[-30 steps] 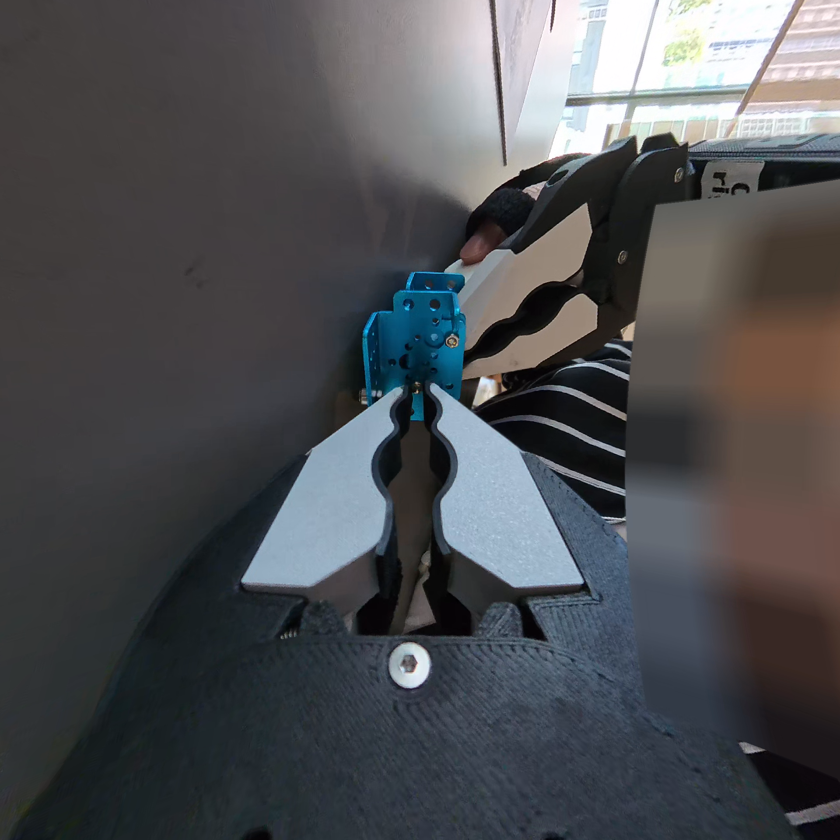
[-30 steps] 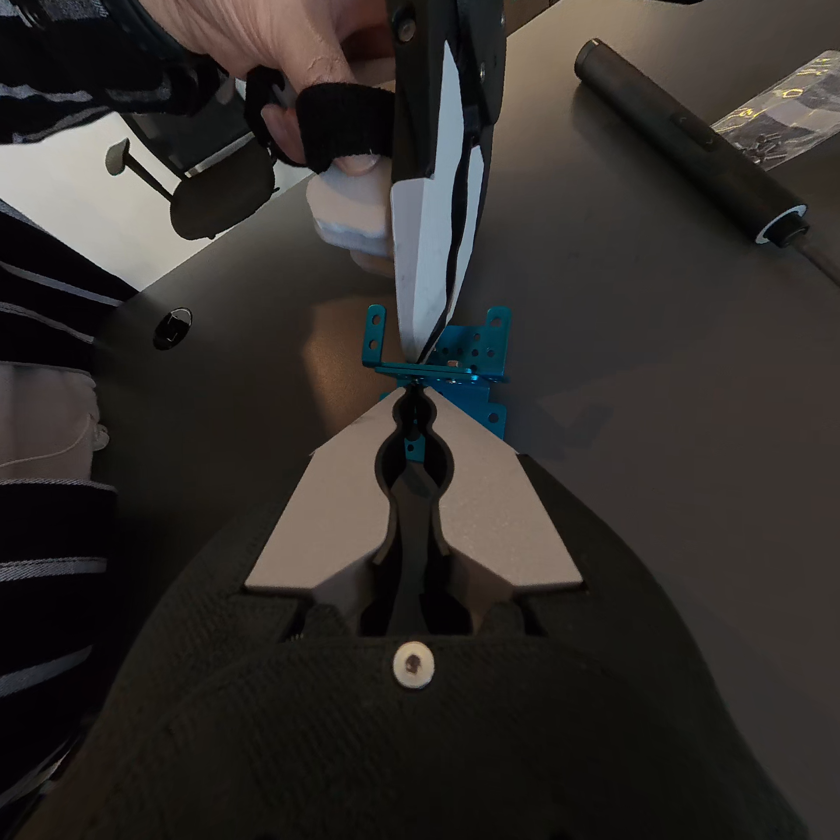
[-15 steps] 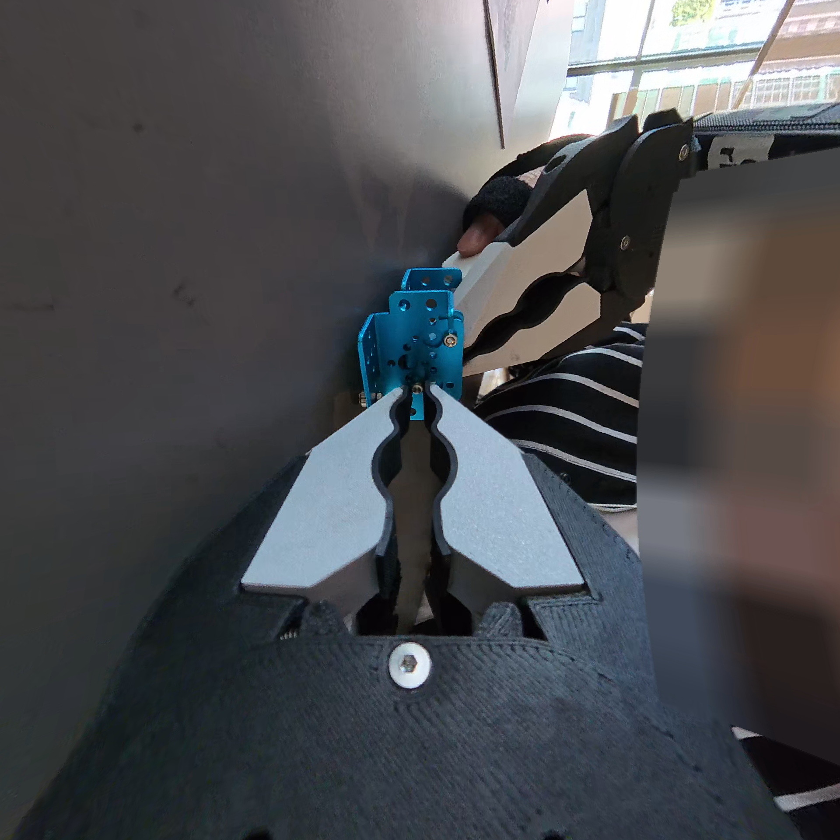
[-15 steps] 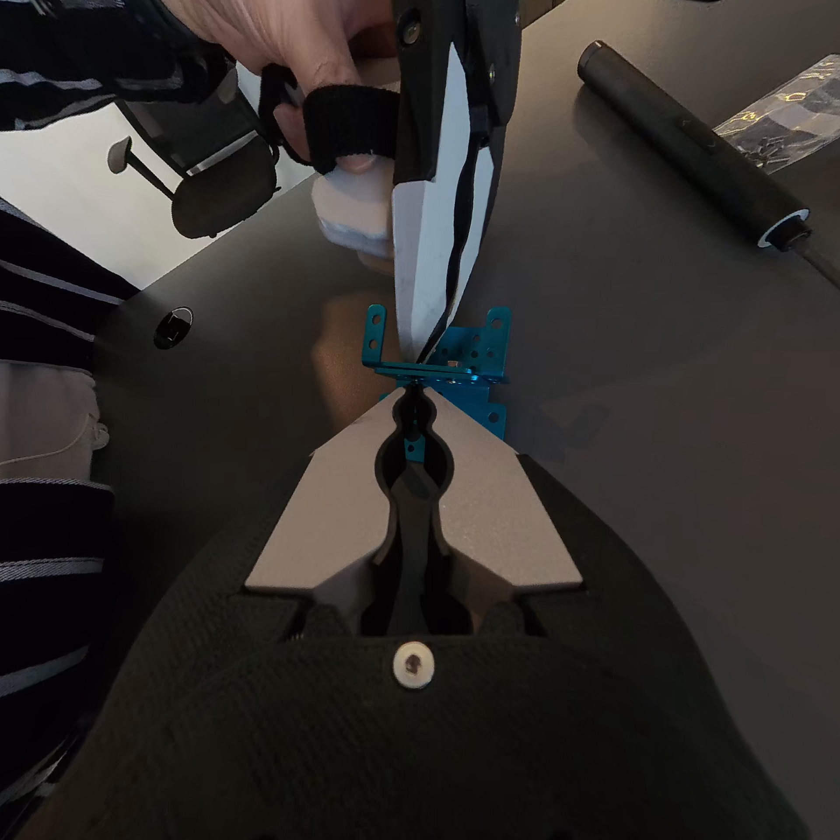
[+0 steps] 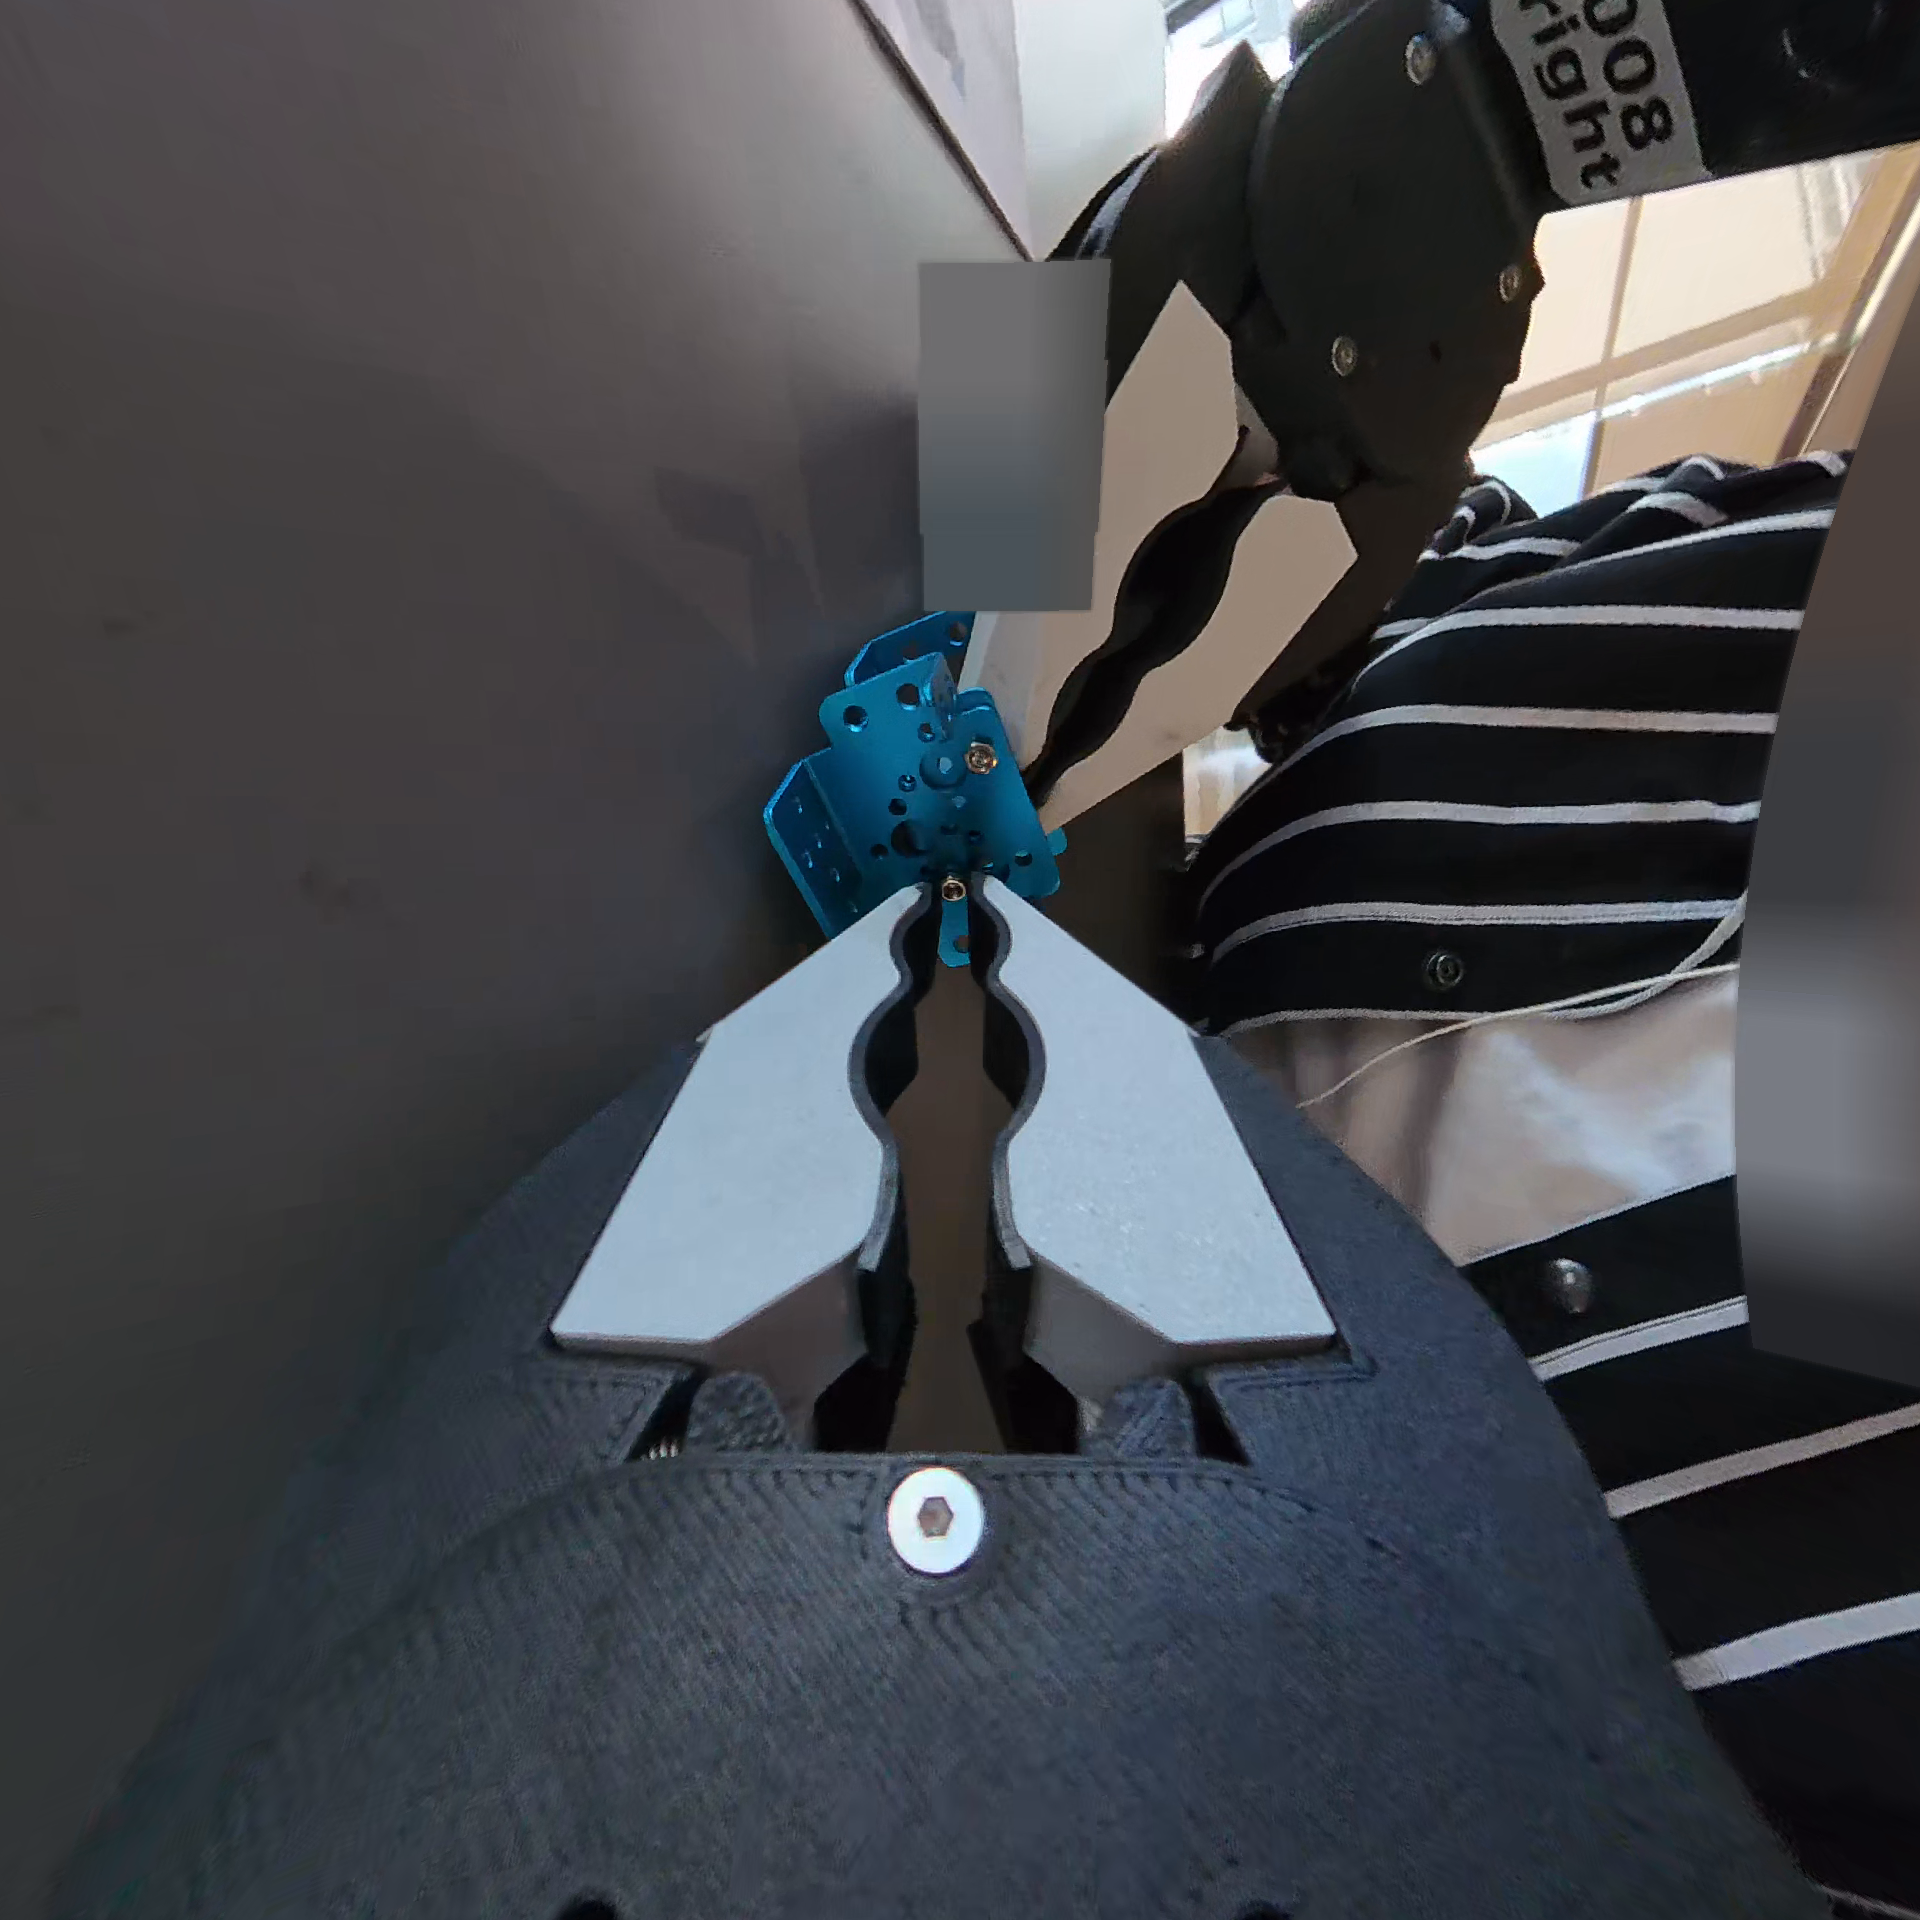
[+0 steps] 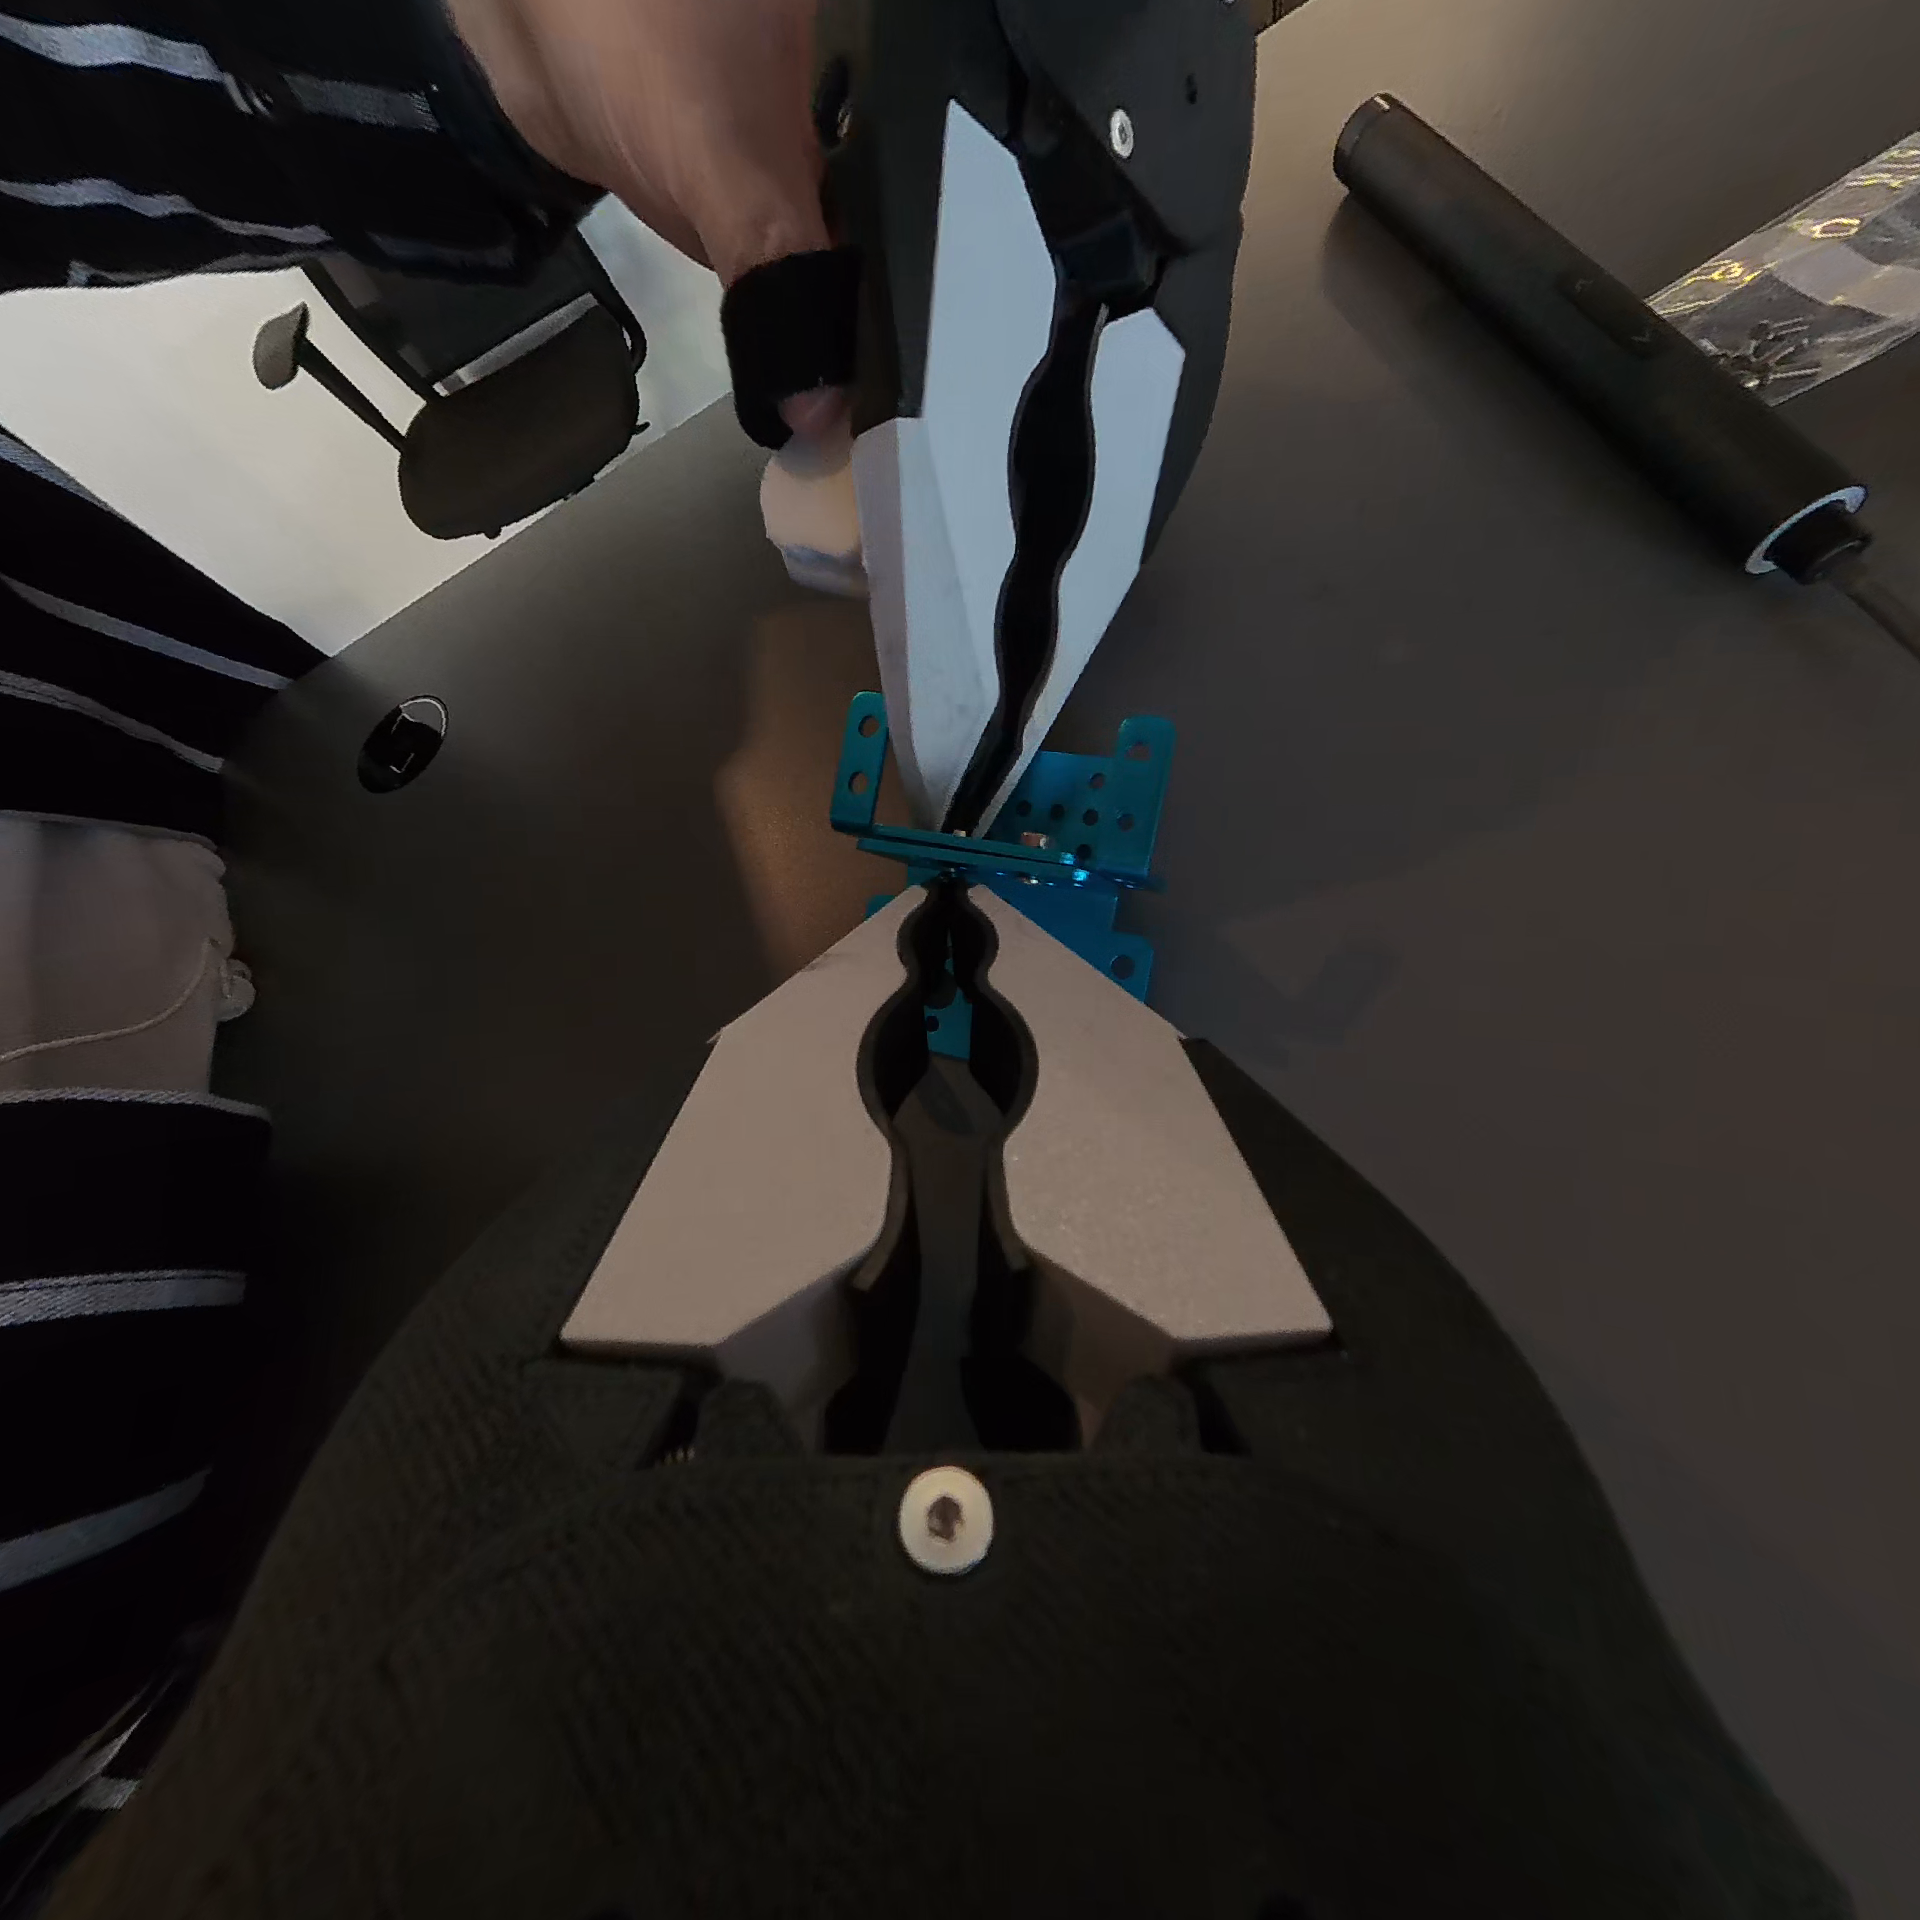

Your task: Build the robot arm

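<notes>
On the far left there's a striped sleeve [image 6: 125,665] at the edge of the dark table [image 6: 1455,935]. Mid-frame, both grippers are clamped on the same blue bracket [image 6: 1049,821] just above the table: left gripper [image 5: 951,904] pinching a tab, right gripper [image 6: 948,896] gripping its edge. A black rod [image 6: 1590,343] sits off right, well apart.

Glossy blue metal bracket [image 5: 914,790]; matt dark tabletop [image 6: 1455,935]
</notes>
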